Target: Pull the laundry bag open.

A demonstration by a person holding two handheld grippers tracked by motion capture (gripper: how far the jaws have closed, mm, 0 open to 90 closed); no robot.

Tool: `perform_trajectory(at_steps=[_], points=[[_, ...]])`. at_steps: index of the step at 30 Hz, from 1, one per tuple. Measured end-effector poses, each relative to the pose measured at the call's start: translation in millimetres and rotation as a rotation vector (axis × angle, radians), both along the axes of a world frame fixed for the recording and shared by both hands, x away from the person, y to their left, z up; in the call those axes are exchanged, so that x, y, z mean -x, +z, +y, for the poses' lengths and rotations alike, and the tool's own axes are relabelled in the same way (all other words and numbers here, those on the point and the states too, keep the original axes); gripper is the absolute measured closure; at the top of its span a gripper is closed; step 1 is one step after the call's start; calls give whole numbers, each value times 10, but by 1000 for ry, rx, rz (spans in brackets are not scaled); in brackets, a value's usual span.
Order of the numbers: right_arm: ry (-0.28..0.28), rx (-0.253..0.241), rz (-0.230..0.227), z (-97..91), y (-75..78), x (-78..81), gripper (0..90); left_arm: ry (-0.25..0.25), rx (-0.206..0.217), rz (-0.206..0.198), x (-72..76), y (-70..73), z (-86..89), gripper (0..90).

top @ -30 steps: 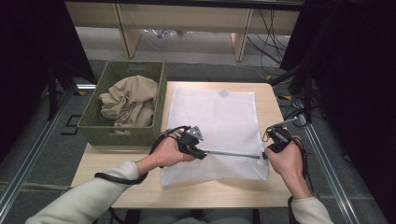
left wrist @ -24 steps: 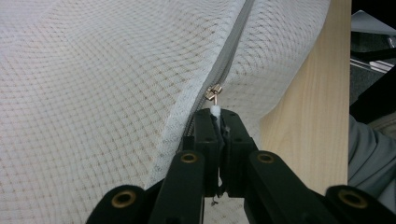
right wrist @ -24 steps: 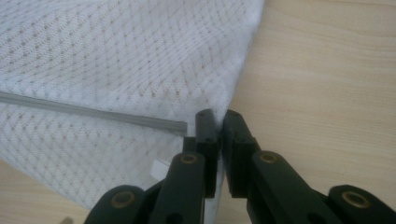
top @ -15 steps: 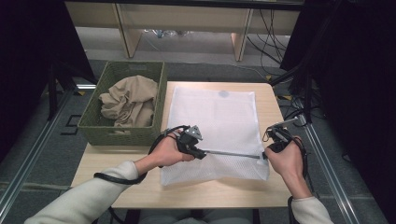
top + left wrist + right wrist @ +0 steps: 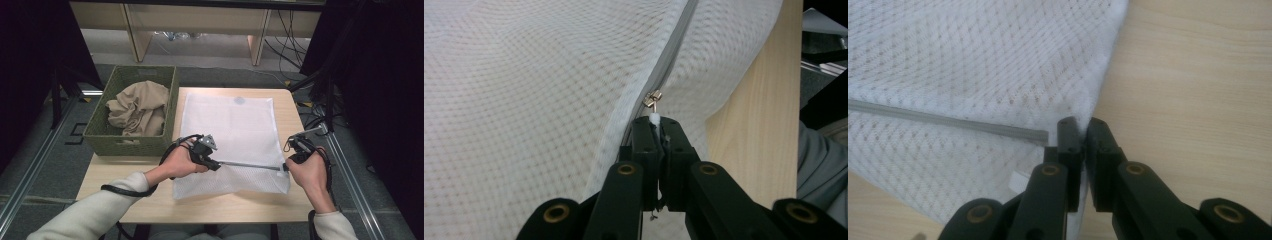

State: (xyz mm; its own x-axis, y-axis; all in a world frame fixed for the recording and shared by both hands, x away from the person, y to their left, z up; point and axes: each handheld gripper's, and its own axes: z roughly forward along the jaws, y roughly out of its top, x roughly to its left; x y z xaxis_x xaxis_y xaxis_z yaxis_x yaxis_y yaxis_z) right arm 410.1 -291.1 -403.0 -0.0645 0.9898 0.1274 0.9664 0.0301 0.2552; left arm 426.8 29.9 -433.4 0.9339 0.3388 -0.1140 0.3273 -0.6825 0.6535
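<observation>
Mesh bag [image 5: 231,145]: flat on table [image 5: 150,200], right of green basket [image 5: 131,142].
Left gripper [image 5: 656,125]: clenched on zipper pull [image 5: 653,98], at bag's left edge.
Right gripper [image 5: 1079,131]: pinching bag's right edge at zipper end [image 5: 1040,134].

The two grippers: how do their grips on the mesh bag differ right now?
The left gripper pinches the white tab of the zipper pull, partway along the grey zipper; the right gripper clamps the mesh bag at its edge, by the zipper's end. The left sits over the bag, the right at the table side. Both are shut, with the zipper straight between them.
</observation>
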Motion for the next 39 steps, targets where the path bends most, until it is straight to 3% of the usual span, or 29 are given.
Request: perform_trajectory(at_steps=[2, 8, 10, 13, 17, 18, 21, 28, 29, 32, 38, 39], points=[[32, -15, -10, -65, -6, -9, 868, 7, -1, -3, -8, 7, 30, 870], [12, 2, -2, -57, -15, -6, 868, 16, -7, 1, -16, -2, 70, 870], [33, -2, -12, -72, -11, -2, 869, 15, -10, -1, -23, 0, 73, 870], [-13, -5, 2, -54, -14, 0, 868, 14, -2, 5, -36, -3, 74, 870], [-21, -11, -2, -51, -19, 2, 869, 15, -9, -4, -42, 7, 86, 870], [23, -9, -13, -96, -34, -7, 869, 19, 2, 1, -44, 6, 90, 870], [4, -4, -1, -102, -17, -8, 869, 27, -1, 3, -43, 16, 107, 870], [17, -4, -16, -119, -29, 1, 868, 27, -6, -5, -62, 17, 118, 870], [-22, -11, -4, -89, -19, 2, 869, 26, -8, -3, -63, 16, 117, 871], [-29, -10, 4, -88, -19, -3, 869, 27, -15, 5, -68, 6, 116, 870], [-43, -15, 20, -78, -6, -8, 869, 24, -25, -18, -65, 21, 138, 871], [-7, -16, 12, -119, -16, -16, 869, 23, -32, -27, -70, 22, 145, 871]])
